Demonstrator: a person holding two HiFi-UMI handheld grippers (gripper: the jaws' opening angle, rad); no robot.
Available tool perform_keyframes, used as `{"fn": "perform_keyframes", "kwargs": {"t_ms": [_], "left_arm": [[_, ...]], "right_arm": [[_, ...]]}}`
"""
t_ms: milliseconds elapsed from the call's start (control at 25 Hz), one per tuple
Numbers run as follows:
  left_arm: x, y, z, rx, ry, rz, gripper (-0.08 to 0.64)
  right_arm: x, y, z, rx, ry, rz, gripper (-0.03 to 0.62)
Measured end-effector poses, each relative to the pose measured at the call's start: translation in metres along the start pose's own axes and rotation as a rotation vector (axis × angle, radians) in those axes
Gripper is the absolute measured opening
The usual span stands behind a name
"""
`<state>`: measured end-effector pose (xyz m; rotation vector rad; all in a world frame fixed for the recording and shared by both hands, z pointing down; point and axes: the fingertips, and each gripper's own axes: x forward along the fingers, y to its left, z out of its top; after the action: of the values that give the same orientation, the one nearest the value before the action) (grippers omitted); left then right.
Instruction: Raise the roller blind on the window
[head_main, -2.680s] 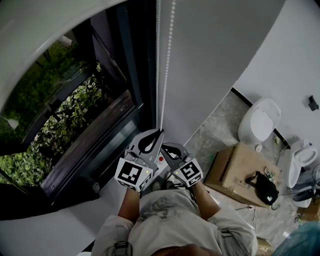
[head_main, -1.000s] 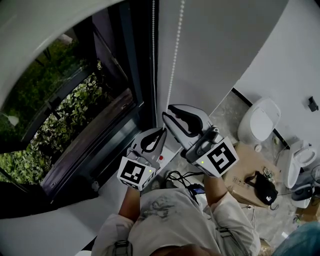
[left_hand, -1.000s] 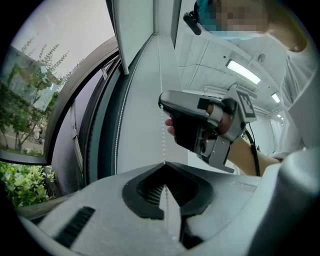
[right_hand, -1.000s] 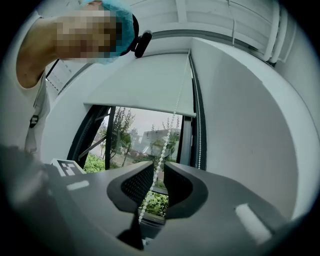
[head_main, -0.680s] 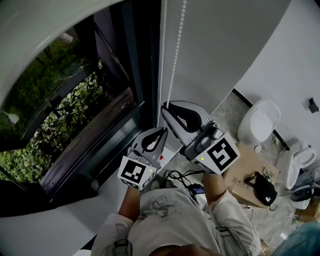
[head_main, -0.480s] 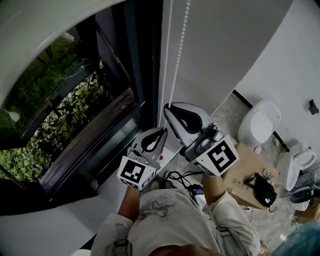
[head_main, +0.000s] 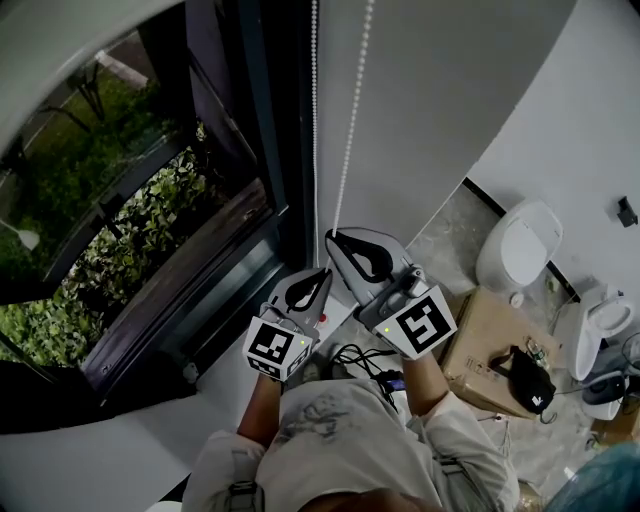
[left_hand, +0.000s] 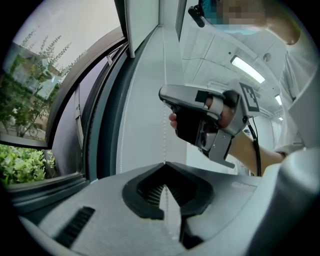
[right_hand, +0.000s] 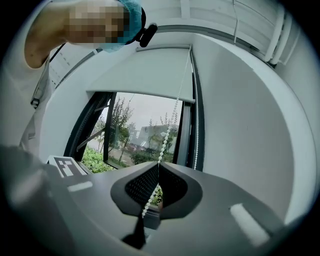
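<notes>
The roller blind (right_hand: 145, 75) hangs at the top of the window (head_main: 120, 250), a plain pale sheet whose bottom edge covers only the upper part of the glass, with trees and a building visible below it. Its cord is a white bead chain (head_main: 348, 150), a string of small round beads falling in two strands just right of the dark window frame (head_main: 262, 130).

Both tongs are closed on that chain. The right gripper (head_main: 330, 237) sits higher, and its own view shows the ribbed black pads pinched together with the beads running out of the tip (right_hand: 158, 165) up towards the blind's right end. The left gripper (head_main: 322, 272) is lower and nearer the person, its tips meeting on the chain (left_hand: 165, 163). From above it seems to have the strand closer to the frame, though I cannot be sure of that.

One clamp above the other looks to me like a hand-over-hand pull, so the chain is always held. The smooth beads would probably slip, which may be why the grooved pads are closed fully.
</notes>
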<state>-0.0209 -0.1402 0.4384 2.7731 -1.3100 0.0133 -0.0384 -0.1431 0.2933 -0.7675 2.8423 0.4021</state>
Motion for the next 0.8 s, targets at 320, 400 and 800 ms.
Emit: {"fn": "perform_keyframes", "kwargs": {"t_ms": [320,400,800], "left_arm": [[0.001,-0.001,-0.029,-0.023,0.05,-0.005,0.011],[0.0,-0.001,-0.039,-0.034,0.071,-0.006,0.011],[-0.004,-0.002,-0.071,-0.069,0.129,-0.012,0.011]], "right_arm": [[-0.006,0.008,-0.025,-0.038,0.048,-0.014,0.012],[-0.008,0.011,-0.035,-0.038,0.07,-0.012,0.012],[-0.017,0.022,-0.065,-0.02,0.123,0.002,0.012]]}}
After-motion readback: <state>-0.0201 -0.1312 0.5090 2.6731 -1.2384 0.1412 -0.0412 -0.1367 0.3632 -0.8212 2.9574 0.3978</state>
